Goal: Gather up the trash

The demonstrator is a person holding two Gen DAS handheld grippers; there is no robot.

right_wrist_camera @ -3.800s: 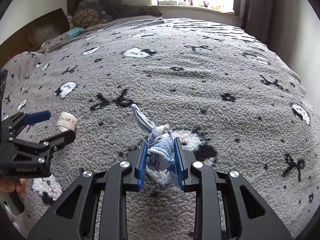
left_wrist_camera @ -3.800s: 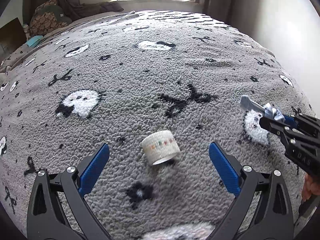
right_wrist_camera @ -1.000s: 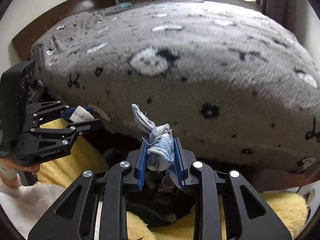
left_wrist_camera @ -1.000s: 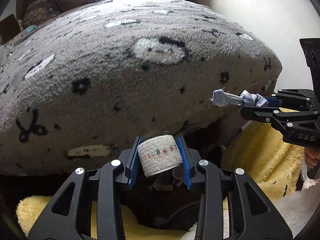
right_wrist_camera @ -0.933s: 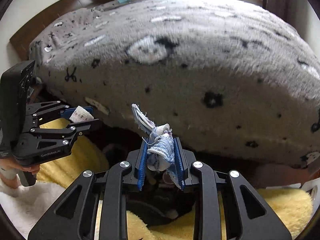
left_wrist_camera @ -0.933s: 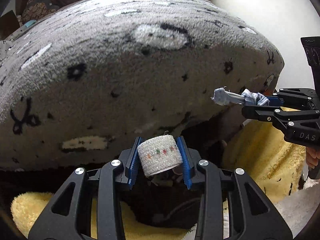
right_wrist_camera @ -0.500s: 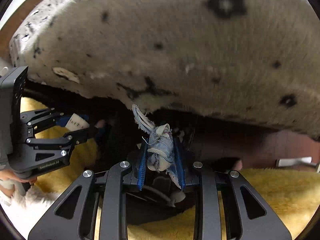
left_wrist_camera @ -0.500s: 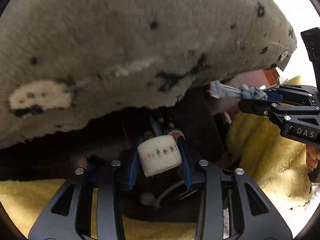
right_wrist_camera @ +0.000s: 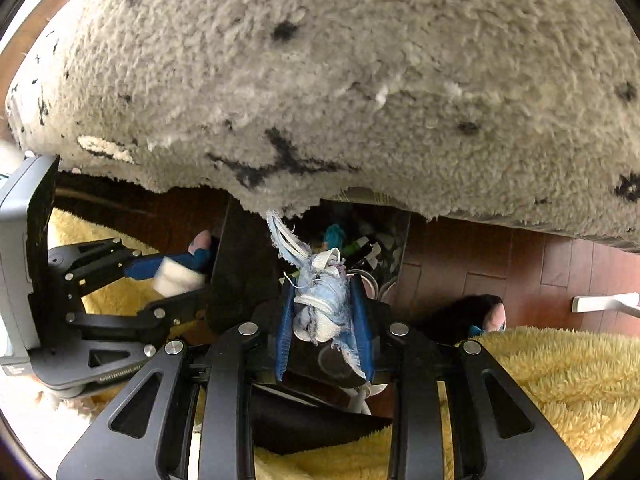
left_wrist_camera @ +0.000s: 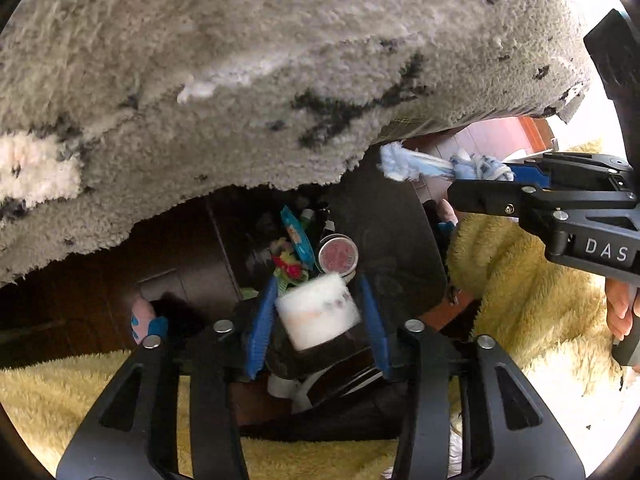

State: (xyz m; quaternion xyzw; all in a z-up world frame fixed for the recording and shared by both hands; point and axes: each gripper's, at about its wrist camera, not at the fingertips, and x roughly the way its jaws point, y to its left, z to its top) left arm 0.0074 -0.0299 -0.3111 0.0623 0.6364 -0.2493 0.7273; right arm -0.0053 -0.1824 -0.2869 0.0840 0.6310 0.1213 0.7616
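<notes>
Roll (left_wrist_camera: 318,310) now blurred, white, cylindrical

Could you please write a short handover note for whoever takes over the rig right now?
Left gripper: fingers parted, white roll blurred between them, apparently just let go above the dark bin.
Right gripper: shut on the frayed blue rag, also above the bin.
Done: both items carried off the grey blanket.
Left: confirm the roll lands inside, then open the right fingers to drop the rag.
</notes>
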